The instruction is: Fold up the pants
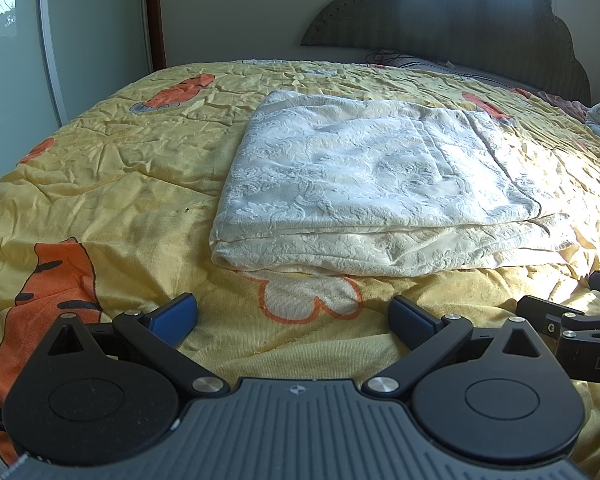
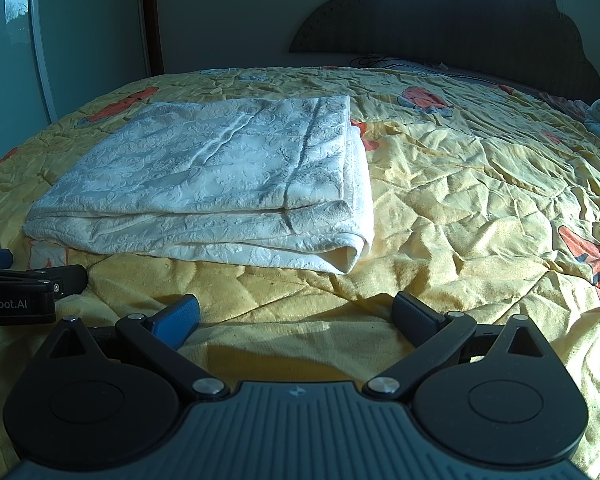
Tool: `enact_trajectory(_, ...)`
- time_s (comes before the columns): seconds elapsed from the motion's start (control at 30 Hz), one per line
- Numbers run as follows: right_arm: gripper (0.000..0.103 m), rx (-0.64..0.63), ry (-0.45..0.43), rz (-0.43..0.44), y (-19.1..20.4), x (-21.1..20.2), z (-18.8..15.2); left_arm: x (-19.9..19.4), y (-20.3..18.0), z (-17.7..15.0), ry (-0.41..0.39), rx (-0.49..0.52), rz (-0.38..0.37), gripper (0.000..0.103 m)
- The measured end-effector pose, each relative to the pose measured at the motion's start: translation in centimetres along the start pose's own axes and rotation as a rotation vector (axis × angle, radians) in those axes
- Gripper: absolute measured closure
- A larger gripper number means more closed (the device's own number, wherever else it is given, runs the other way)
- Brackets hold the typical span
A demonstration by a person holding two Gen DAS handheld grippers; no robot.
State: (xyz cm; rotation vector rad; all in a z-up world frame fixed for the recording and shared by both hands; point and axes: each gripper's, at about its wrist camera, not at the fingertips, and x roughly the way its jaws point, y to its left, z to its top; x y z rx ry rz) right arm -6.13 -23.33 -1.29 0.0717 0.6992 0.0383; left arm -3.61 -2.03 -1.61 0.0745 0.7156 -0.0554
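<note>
Left wrist view: the left gripper (image 1: 293,316) sits low over the crumpled yellow quilt w/ orange cartoon prints (image 1: 112,168), blue-padded fingers (image 1: 172,318) spread wide, nothing between them. Just ahead lie the cream-white, embossed-pattern pants (image 1: 364,184), folded into a flat rectangular stack, layered edges facing the camera (fold on the left side). They rest mid-bed, apart from the fingertips. Part of the right gripper (image 1: 572,320) pokes in at the right edge. Dark scalloped upholstered headboard (image 1: 480,20) stands at the far end; strong sunlight washes the quilt's right side.

Right wrist view: the right gripper (image 2: 296,318) also hovers low near the quilt (image 2: 480,184), fingers (image 2: 178,318) wide apart and empty. The pants (image 2: 220,176) lie ahead and to the left, rounded fold at their near right corner. The left gripper's black body (image 2: 20,292) shows at the left edge, just beside the stack's near edge. Headboard (image 2: 452,16) behind, frosted glass panel w/ flower decals (image 2: 80,20) to the left.
</note>
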Motion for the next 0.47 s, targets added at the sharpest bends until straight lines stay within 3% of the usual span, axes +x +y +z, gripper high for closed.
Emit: enact_trajectory(0.47,0.0,0.0,0.0,0.0,-0.04,-0.01,-0.01,-0.15,0.05,-0.05,-0.006,-0.011,-0.001,0.0)
